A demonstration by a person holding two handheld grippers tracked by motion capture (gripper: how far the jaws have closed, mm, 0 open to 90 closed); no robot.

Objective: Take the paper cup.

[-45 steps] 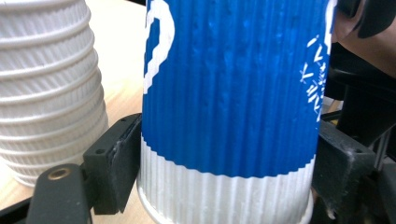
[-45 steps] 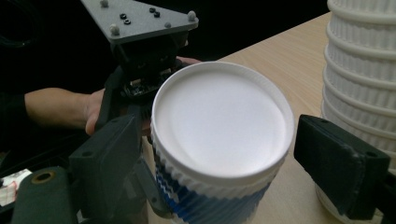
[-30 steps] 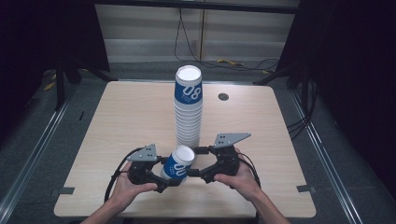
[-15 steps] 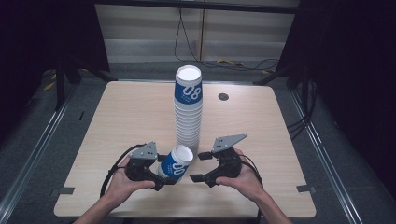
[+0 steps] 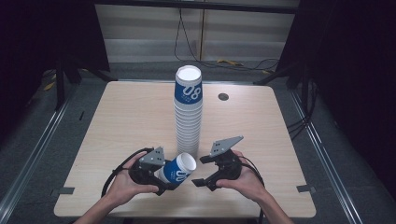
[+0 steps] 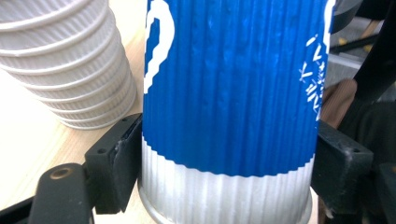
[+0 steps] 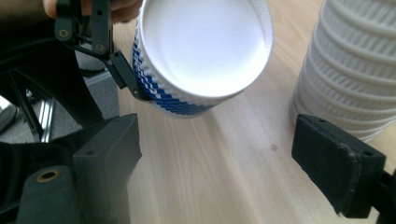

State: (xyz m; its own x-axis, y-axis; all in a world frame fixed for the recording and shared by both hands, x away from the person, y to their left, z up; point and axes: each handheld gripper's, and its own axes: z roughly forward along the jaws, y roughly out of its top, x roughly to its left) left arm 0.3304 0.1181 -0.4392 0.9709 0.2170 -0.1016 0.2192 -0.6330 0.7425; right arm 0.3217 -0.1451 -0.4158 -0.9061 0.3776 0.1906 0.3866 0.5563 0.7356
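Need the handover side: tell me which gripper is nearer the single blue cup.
Left. The left gripper clamps the blue cup between its jaws, cup tilted on its side. The right gripper sits just beyond the cup's open mouth, jaws open, not touching.

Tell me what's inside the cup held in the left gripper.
The cup lies tilted, mouth toward the right gripper's camera, and its white inside looks empty. The left gripper clamps its sides, so the ribbed wall there is covered.

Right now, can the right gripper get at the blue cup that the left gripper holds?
Probably yes: the right gripper stands open beside the blue cup, nothing between them; the left gripper clamps its base.
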